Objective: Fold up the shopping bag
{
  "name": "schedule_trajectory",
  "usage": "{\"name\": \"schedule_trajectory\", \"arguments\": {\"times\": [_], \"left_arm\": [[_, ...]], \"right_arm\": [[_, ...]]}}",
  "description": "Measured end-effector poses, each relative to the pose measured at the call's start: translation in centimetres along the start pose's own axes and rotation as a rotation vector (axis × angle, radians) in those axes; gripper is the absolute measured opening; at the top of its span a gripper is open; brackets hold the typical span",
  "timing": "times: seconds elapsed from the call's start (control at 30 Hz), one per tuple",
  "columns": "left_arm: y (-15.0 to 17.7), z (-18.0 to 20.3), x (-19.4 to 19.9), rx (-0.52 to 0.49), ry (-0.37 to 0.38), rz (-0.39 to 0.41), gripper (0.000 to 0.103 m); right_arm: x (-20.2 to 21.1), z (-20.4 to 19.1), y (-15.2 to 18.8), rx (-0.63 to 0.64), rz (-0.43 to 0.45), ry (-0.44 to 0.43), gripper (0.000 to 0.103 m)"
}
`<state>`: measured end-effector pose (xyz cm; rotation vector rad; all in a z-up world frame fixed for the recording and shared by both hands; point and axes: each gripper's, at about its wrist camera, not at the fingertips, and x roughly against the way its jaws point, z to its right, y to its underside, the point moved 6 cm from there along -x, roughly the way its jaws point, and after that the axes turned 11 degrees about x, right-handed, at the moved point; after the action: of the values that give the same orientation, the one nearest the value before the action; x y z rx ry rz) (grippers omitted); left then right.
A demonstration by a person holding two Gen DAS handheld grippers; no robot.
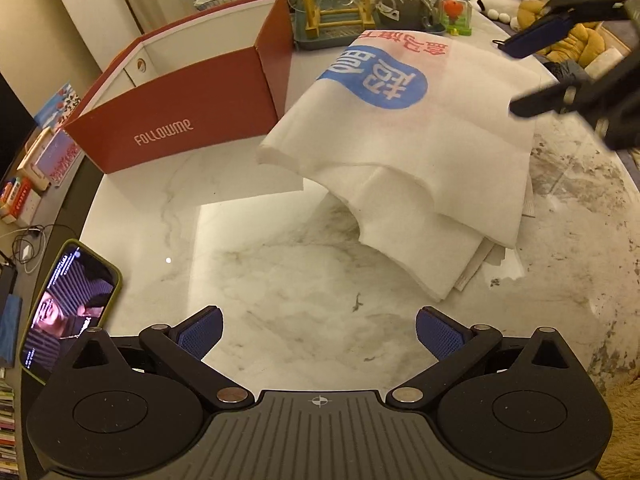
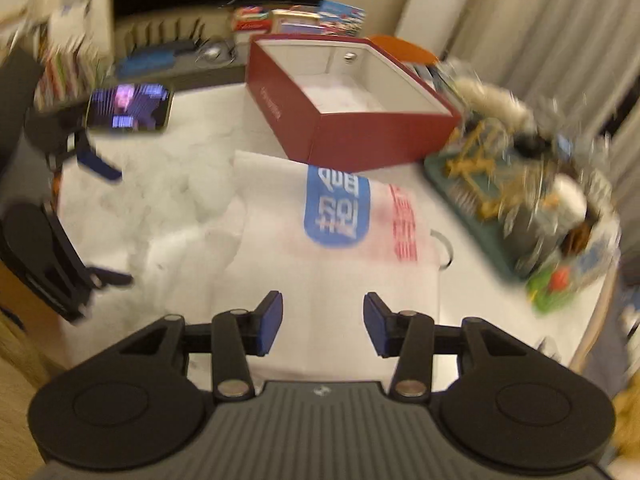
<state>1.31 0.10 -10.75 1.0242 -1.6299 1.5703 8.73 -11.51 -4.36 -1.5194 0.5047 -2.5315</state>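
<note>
The white shopping bag [image 1: 420, 152] with a blue logo and red characters lies folded in layers on the marble table [image 1: 280, 280]. Its near left edge lifts off the surface. My left gripper [image 1: 318, 328] is open over bare table, short of the bag, with nothing between its blue pads. My right gripper [image 1: 510, 77] comes in from the upper right over the bag's far right edge, its fingers apart. In the blurred right wrist view, the right gripper [image 2: 323, 320] is open just above the bag [image 2: 340, 280]. The left gripper [image 2: 112, 222] shows at the left edge.
An open red box [image 1: 180, 120] [image 2: 352, 120] stands beside the bag's far side. A lit phone [image 1: 68, 308] [image 2: 128, 106] leans at the table's edge. A green tray with a rack and glassware [image 1: 340, 12] [image 2: 500, 200] and plush toys [image 1: 560, 40] crowd the far end.
</note>
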Motion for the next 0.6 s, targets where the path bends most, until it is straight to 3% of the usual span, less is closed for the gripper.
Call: {"name": "schedule_trajectory", "arguments": {"times": [0.07, 0.13, 0.2, 0.23, 0.27, 0.33, 0.37, 0.43, 0.5, 0.53, 0.57, 0.6], "left_arm": [[0.2, 0.2, 0.3, -0.003, 0.001, -0.002, 0.103], [0.4, 0.2, 0.2, 0.003, -0.004, -0.008, 0.103], [0.6, 0.2, 0.2, 0.009, -0.009, -0.014, 0.103], [0.7, 0.2, 0.1, 0.017, -0.008, -0.020, 0.103], [0.7, 0.0, 0.0, 0.022, -0.010, -0.027, 0.103], [0.8, -0.2, -0.3, 0.031, -0.017, -0.037, 0.103], [0.8, -0.2, -0.3, 0.034, -0.022, -0.037, 0.103], [1.0, -0.2, 0.0, 0.041, -0.031, -0.035, 0.103], [1.0, -0.2, 0.2, 0.050, -0.032, -0.031, 0.103], [1.0, -0.3, 0.2, 0.052, -0.034, -0.030, 0.103], [1.0, -0.4, 0.2, 0.053, -0.038, -0.029, 0.103], [0.9, -0.5, 0.3, 0.054, -0.038, -0.025, 0.103]], "right_arm": [[-1.5, -2.3, 0.2, 0.195, 0.005, -0.036, 0.045], [-2.5, -4.2, 1.1, 0.339, 0.015, -0.133, 0.058], [-3.7, -5.5, 1.9, 0.456, 0.005, -0.140, 0.081], [-4.1, -6.0, 2.2, 0.498, 0.018, -0.148, 0.088], [-4.5, -6.5, 2.5, 0.533, 0.034, -0.183, 0.103], [-5.7, -7.5, 3.1, 0.585, 0.028, -0.229, 0.103], [-6.3, -7.6, 3.2, 0.602, 0.014, -0.232, 0.100], [-6.8, -6.6, 2.6, 0.529, 0.022, -0.268, 0.074], [-7.6, -5.2, 2.1, 0.396, -0.026, -0.358, 0.033], [-7.8, -4.7, 2.0, 0.341, -0.042, -0.404, 0.025], [-7.8, -4.2, 2.0, 0.318, -0.043, -0.415, 0.011], [-7.6, -3.9, 1.9, 0.310, -0.040, -0.411, 0.004]]}}
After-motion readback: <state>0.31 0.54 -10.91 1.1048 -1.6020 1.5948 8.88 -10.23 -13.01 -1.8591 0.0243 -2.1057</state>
